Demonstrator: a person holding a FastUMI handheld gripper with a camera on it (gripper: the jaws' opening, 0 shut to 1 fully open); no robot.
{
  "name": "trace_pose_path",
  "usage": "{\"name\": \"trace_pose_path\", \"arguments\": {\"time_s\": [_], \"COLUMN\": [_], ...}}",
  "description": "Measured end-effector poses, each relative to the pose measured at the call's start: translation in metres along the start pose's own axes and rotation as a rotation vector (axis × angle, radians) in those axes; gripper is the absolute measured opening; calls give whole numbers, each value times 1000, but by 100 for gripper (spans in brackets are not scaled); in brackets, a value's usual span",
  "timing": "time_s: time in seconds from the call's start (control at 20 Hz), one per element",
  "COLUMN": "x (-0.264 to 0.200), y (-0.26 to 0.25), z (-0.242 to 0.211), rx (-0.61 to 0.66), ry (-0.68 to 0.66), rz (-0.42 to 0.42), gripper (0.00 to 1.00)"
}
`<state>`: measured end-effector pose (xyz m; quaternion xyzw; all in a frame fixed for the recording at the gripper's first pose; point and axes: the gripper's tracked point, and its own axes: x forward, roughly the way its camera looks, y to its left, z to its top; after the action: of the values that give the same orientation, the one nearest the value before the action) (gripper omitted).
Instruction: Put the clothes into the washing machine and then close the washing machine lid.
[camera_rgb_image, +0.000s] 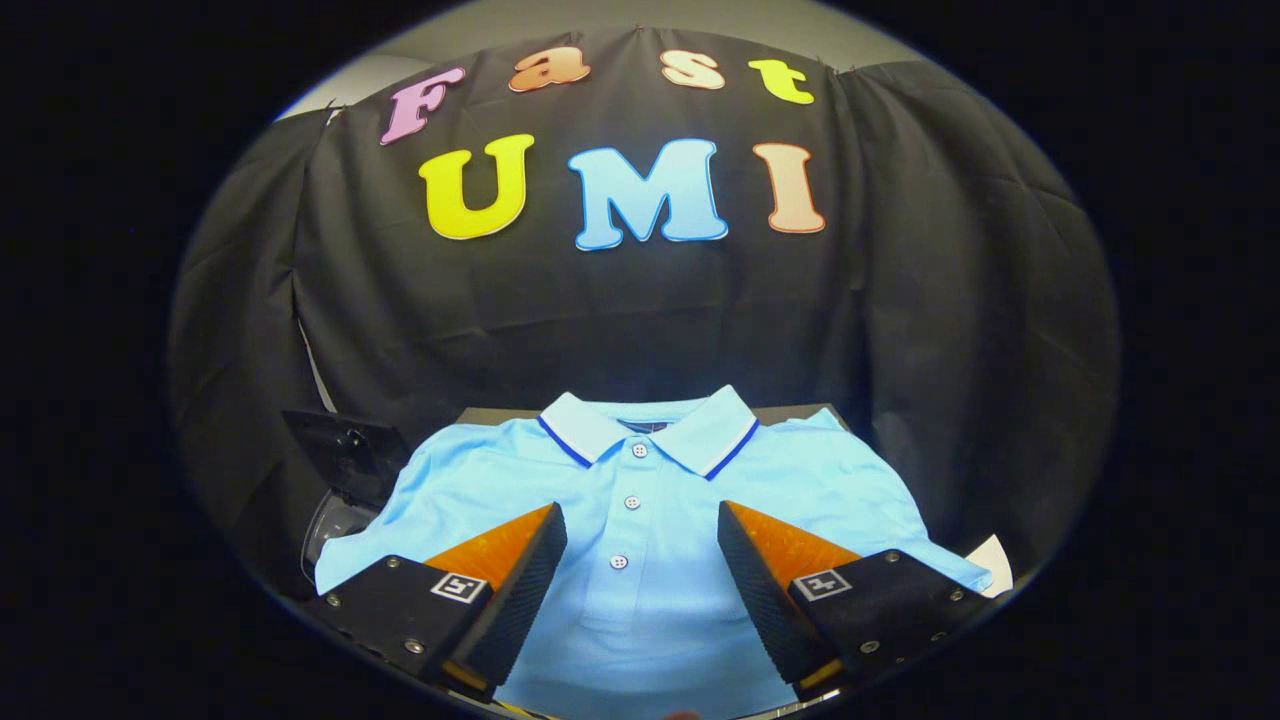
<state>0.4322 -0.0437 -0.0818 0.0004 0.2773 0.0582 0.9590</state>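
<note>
Your hand-held gripper (641, 520) is spread wide and grasps nothing: its two fingers stand well apart, one on each side of the shirt's button line, and neither presses on the cloth as far as you can see.

The light blue polo shirt (640, 600) lies spread out flat, front side up, beneath and just ahead of the fingers. Its collar (648, 425), paler with a dark blue stripe along the edge, sits at the far end, beyond the fingertips. A row of small white buttons (631, 502) runs from the collar toward you, passing through the gap between the fingers. The two short sleeves reach out to the left and right, past the outer sides of the fingers.

A dark tabletop (800, 411) edge shows just behind the shirt's shoulders, at the foot of the black cloth wall (640, 320).

To the far left of the shirt, close to its left sleeve, you have a dark hinged panel (345, 452) tilted upward, with a rounded pale rim (335, 525) below it; you cannot tell from here what it belongs to. Near the right sleeve a small white corner (993, 560) peeks out.
</note>
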Motion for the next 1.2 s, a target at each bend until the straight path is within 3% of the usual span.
{"name": "trace_pose_path", "arguments": {"time_s": [0.7,0.8,0.85,0.95,1.0,1.05,1.2], "x": [23,23,23,21,21,20,19], "y": [6,9,10,12,12,12,13], "z": [-21,-20,-20,-20,-21,-21,-20], "rx": [-94,-88,-83,-73,-64,-50,-36], "ry": [154,163,160,153,150,149,144], "rz": [62,72,73,77,84,92,107], "gripper": [93,79,66,46,42,29,12]}}
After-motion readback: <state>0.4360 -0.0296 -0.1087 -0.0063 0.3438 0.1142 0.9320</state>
